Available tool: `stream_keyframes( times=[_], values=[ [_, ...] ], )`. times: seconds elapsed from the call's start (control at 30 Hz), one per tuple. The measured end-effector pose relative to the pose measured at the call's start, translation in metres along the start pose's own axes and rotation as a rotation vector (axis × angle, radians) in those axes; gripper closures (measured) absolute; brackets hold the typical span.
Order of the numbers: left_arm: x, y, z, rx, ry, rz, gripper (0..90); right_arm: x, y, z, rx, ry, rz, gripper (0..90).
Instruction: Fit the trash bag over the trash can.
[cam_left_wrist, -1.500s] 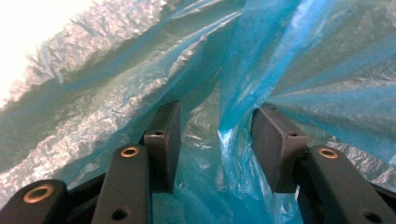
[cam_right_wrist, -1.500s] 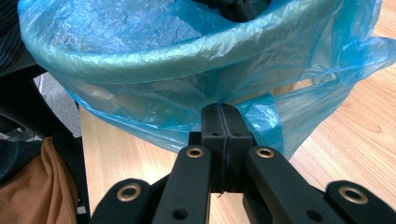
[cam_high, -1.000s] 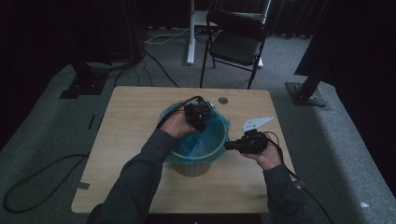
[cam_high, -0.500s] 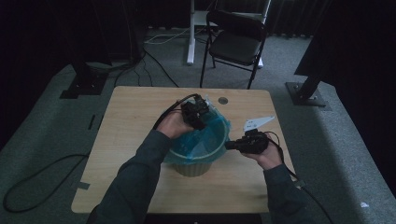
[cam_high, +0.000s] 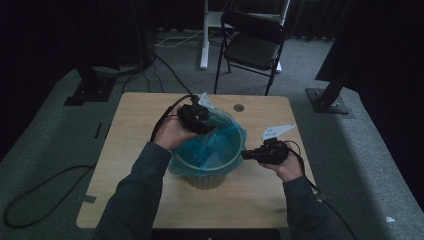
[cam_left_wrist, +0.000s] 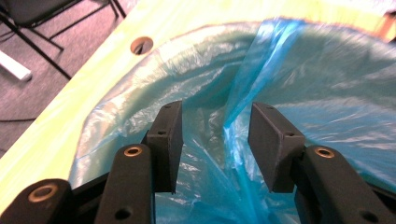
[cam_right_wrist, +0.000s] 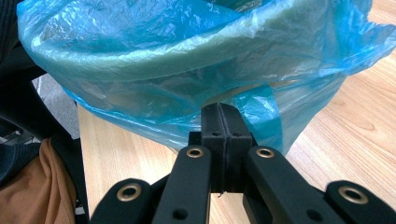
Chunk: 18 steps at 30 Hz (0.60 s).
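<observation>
The left gripper (cam_left_wrist: 215, 140) hangs over the mouth of the bin with its jaws apart, a loose pleat of the blue bin liner (cam_left_wrist: 299, 79) rising in the gap between the pads without either pad pressing on it. The right gripper (cam_right_wrist: 223, 140) has its jaws together at the near side of the bin; the pads meet right against the overhanging skirt of film, and whether a pinch of film is caught between them cannot be made out. In the high view the left gripper (cam_high: 196, 119) sits over the far-left rim and the right gripper (cam_high: 260, 152) at the right side of the pale green waste bin (cam_high: 206, 176), which stands near the middle of the wooden table (cam_high: 130, 150), liner draped over its rim. The liner looks thin, very light and limp: it will crumple, slide on itself and stretch or tear if pulled against the rim's edge, so a hold is best taken on a gathered fold or doubled hem near the rim, not on a single taut sheet. The bin itself seems a light, stiff plastic tub, likely to shift or lift unless the film is drawn gently and evenly from opposite sides.
</observation>
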<state>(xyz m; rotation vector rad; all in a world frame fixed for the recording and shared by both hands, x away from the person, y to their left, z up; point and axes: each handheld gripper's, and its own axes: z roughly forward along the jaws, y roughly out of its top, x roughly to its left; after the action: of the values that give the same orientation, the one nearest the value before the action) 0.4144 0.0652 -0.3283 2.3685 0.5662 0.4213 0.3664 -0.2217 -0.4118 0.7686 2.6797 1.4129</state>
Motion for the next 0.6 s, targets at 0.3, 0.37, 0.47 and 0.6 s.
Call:
stream_keyframes(
  times=[0.3, 0.37, 0.47, 0.6],
  values=[
    [0.004, -0.008, -0.025, -0.129, -0.002, -0.038, 54.8, -0.001, 0.0, -0.003, -0.011, -0.005, 0.002, 89.8],
    [0.005, -0.01, -0.03, -0.157, 0.001, -0.055, 54.8, -0.001, 0.0, -0.003, -0.011, -0.005, 0.002, 89.8],
    [0.008, -0.015, -0.04, -0.205, 0.012, -0.084, 54.8, -0.001, 0.0, -0.002, -0.008, -0.003, 0.004, 89.8],
    [0.012, -0.02, -0.047, -0.24, 0.011, -0.115, 54.8, -0.001, 0.0, -0.002, -0.009, -0.003, 0.004, 89.8]
  ],
)
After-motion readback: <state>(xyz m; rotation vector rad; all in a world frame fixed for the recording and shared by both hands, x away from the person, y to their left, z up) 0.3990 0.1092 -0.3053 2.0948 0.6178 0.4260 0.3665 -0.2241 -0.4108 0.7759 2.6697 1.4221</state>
